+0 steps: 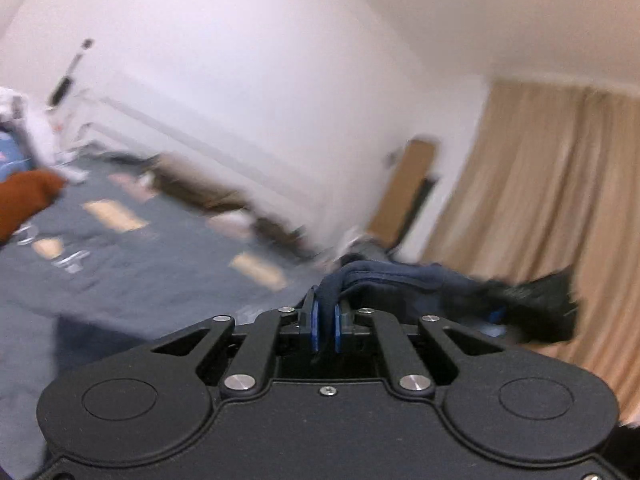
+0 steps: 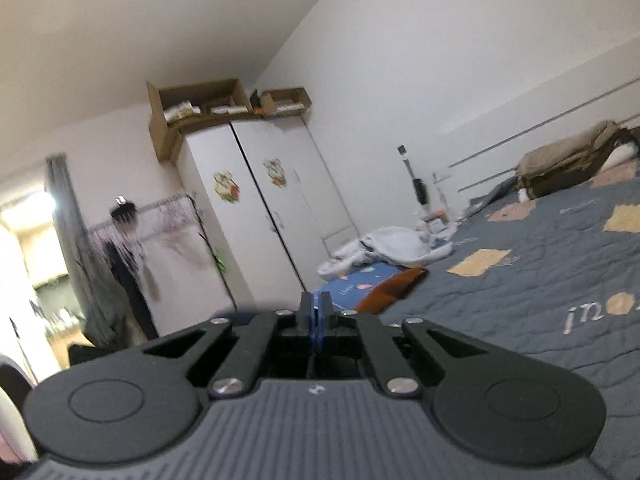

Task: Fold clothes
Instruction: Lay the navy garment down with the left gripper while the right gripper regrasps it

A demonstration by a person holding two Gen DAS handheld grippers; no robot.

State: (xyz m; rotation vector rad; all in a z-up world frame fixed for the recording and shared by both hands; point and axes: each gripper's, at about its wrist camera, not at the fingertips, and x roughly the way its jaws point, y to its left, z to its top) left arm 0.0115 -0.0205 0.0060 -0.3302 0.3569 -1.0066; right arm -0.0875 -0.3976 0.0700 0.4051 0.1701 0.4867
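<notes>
The left gripper [image 1: 326,312] has its jaws clamped on a bunched fold of a dark navy garment [image 1: 400,280], which trails off to the right, raised above the grey quilted bed [image 1: 160,272]. The right gripper [image 2: 316,308] has its jaws pressed together; whether cloth sits between them cannot be told.

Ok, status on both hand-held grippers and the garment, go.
Left hand-held gripper shut on navy garment, lifted off the bed. Right hand-held gripper shut; no cloth visible between its pads. Nothing blocking.

Left wrist view motion-blurred, navy garment [image 1: 400,280] smeared rightward, orange cloth [image 1: 24,200] cut off at edge
</notes>
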